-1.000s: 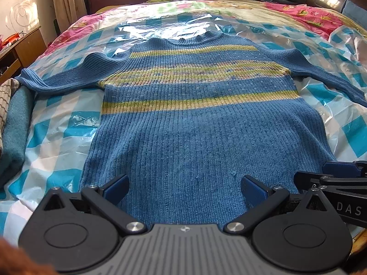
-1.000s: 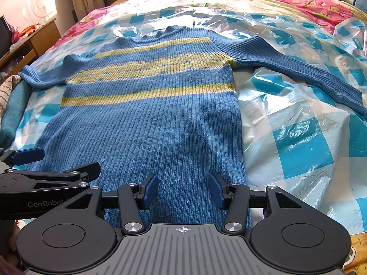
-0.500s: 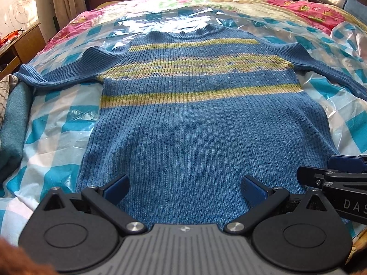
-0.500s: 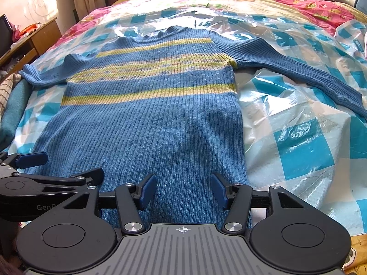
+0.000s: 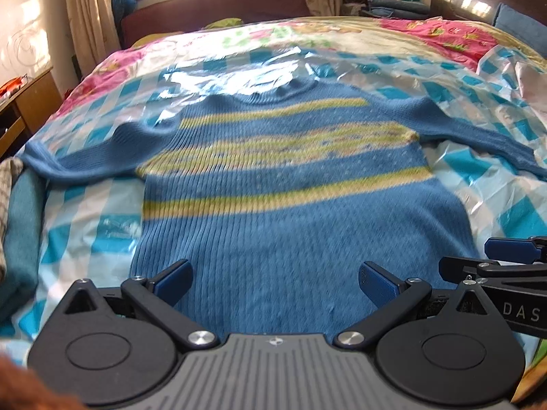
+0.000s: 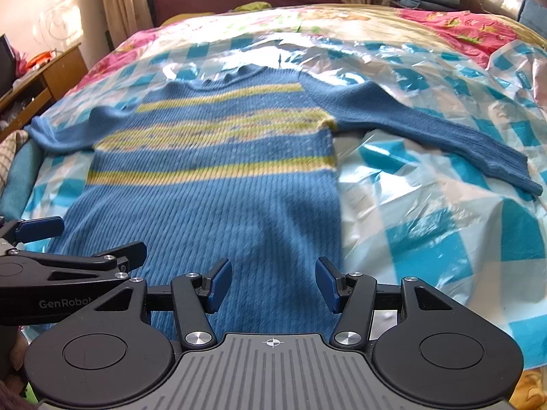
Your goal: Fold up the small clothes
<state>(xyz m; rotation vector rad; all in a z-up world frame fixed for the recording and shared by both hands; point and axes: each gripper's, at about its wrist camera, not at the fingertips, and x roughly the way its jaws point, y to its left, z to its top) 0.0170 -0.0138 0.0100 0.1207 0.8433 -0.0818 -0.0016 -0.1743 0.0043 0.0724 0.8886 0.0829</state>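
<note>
A blue ribbed sweater point(image 5: 294, 205) point(image 6: 218, 184) with yellow-green stripes lies flat and face up on the bed, sleeves spread to both sides, hem nearest me. My left gripper point(image 5: 275, 282) hangs open above the hem's left half with nothing between its fingers. My right gripper point(image 6: 273, 282) stands open above the hem's right part, also holding nothing. Each gripper shows in the other's view: the right gripper point(image 5: 492, 259) at the right edge, the left gripper point(image 6: 82, 239) at the left edge.
A shiny blue-and-white checked plastic sheet point(image 6: 427, 232) covers the floral bedspread point(image 5: 444, 34). Folded teal cloth point(image 5: 20, 232) lies at the bed's left edge. A wooden desk point(image 6: 51, 71) stands at the left, a dark headboard point(image 5: 212, 3) and curtains at the back.
Both views have pulled back and tilted up a little, so more of the room behind the bed shows. The right gripper's jaws have widened slightly. The sweater has not moved.
</note>
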